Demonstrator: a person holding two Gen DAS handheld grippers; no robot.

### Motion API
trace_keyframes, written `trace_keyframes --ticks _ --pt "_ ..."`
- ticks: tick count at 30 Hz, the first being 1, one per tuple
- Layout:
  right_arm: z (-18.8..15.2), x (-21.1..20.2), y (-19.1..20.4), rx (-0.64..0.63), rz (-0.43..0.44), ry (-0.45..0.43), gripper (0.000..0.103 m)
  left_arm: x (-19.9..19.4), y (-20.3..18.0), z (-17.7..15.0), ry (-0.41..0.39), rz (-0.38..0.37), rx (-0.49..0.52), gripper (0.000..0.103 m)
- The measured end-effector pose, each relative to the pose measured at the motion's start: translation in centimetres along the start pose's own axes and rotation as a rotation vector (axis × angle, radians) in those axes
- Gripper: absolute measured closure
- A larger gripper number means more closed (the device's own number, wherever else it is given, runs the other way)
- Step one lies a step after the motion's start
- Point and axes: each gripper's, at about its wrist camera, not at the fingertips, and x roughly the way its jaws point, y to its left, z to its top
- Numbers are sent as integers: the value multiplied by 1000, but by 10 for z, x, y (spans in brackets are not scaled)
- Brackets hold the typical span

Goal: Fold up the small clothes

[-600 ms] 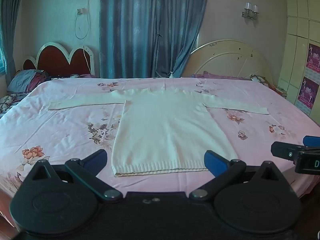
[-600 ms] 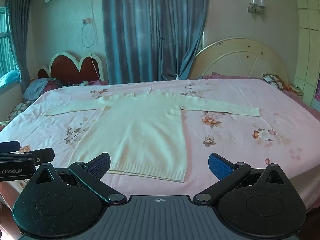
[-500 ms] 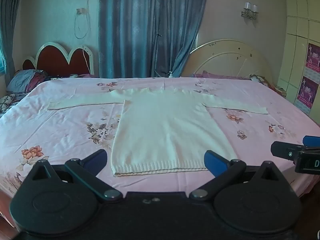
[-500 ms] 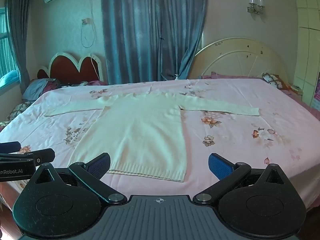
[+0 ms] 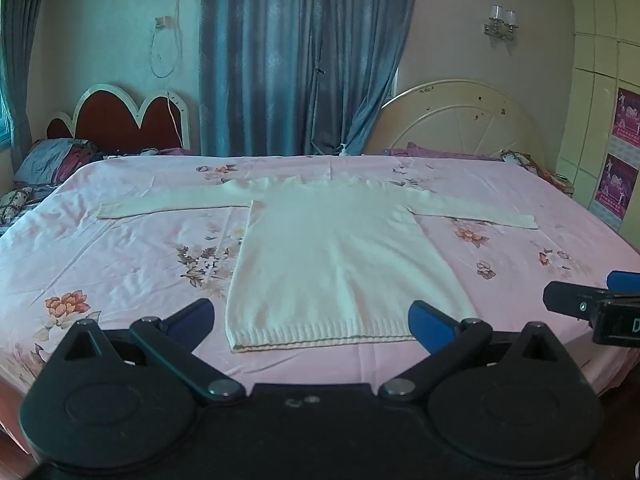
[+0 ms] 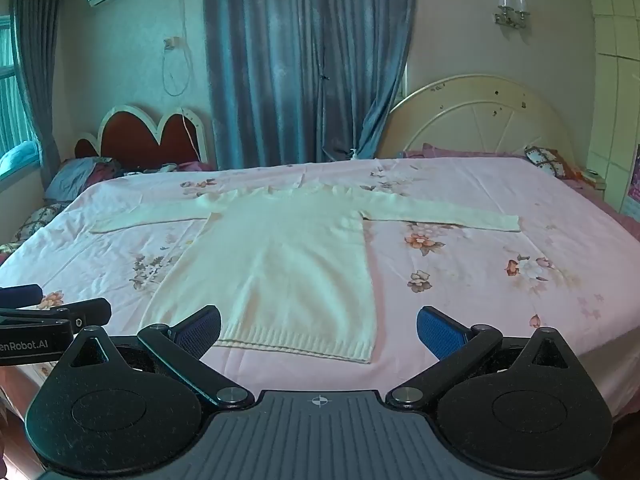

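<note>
Folding not begun: the cream knitted long-sleeved sweater [image 5: 336, 256] lies flat, sleeves outspread, on the pink floral bedsheet [image 5: 120, 256], hem nearest, while the left gripper [image 5: 312, 316] and right gripper [image 6: 318, 326] hover at the near edge, jaws spread, holding nothing.

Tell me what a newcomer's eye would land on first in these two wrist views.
First comes the cream sweater, spread flat in the middle of the pink floral bedsheet, both sleeves stretched out sideways and the ribbed hem toward the cameras. Next, the open left gripper and open right gripper, blue pads wide apart, sit short of that hem and hold nothing. Behind the bed hang tall blue curtains.
</note>
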Motion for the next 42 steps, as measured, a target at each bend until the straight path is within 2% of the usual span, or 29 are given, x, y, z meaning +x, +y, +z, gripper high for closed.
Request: trace_keyframes --ticks 42 --pt "6 3 0 5 -4 3 0 -1 0 4 -9 -7 5 0"
